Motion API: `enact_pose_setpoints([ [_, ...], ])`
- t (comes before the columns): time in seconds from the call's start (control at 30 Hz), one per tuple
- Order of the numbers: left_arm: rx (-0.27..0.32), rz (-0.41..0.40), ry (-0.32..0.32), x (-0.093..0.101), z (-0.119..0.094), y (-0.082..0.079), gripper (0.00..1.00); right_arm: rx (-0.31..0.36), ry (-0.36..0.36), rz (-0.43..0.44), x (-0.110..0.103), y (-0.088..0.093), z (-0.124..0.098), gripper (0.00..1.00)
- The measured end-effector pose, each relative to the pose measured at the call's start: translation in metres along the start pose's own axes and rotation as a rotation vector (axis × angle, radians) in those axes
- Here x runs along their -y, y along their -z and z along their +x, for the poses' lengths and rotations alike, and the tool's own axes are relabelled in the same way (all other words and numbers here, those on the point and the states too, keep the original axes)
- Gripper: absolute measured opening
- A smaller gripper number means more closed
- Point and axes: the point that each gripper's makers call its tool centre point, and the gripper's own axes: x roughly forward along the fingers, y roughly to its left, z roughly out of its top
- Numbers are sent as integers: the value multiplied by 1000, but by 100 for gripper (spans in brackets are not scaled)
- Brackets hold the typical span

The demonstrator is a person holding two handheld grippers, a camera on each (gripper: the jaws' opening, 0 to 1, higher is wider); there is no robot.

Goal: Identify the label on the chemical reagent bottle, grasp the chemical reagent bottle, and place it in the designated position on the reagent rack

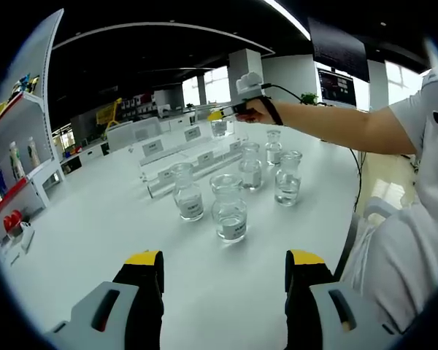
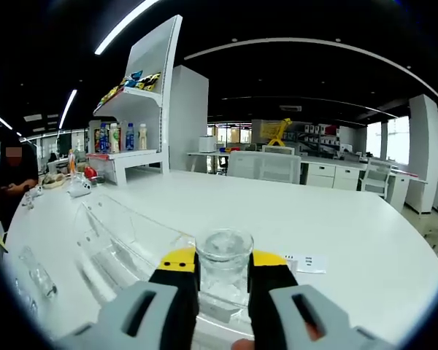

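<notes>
Right tongs [image 2: 223,275] pinch reagent bottle [image 2: 223,264] at lower centre of right gripper view, over the clear rack [image 2: 124,244]; left tongs [image 1: 224,268] spread, idle at bottom of frame. Judgement: match label to slot, lower upright, release only once btm seated. Other bottles [image 1: 229,207] wait mid-surface [image 1: 95,219].

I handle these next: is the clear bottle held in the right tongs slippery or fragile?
The bottle looks like smooth clear glass, so probably slippery and breakable. The right tongs hold it by its sides, so it might slide if loosened.
</notes>
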Motion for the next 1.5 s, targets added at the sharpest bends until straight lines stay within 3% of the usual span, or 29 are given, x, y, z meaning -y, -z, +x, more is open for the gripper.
enact_pose_setpoints([
  [0.13,6,-3,-5,-1,1,-2,68,-2,-12,6,-2,1,-3,25],
  [0.37,-1,-4,-12,-2,0,0,68,38,-37,-8,-4,-1,-7,44],
  [0.53,3,0,-6,0,0,-2,68,57,-48,-2,-6,-3,-12,48],
  [0.67,6,4,-1,1,1,-3,68,73,-68,-26,-11,-6,-17,57],
  [0.87,13,5,0,2,0,-5,68,110,-85,-38,-12,-15,-34,58],
  [1.07,10,7,-1,1,0,-4,68,95,-101,-74,-15,-17,-45,60],
  [1.5,14,13,7,5,2,-7,68,136,-146,-18,-19,-28,-77,59],
])
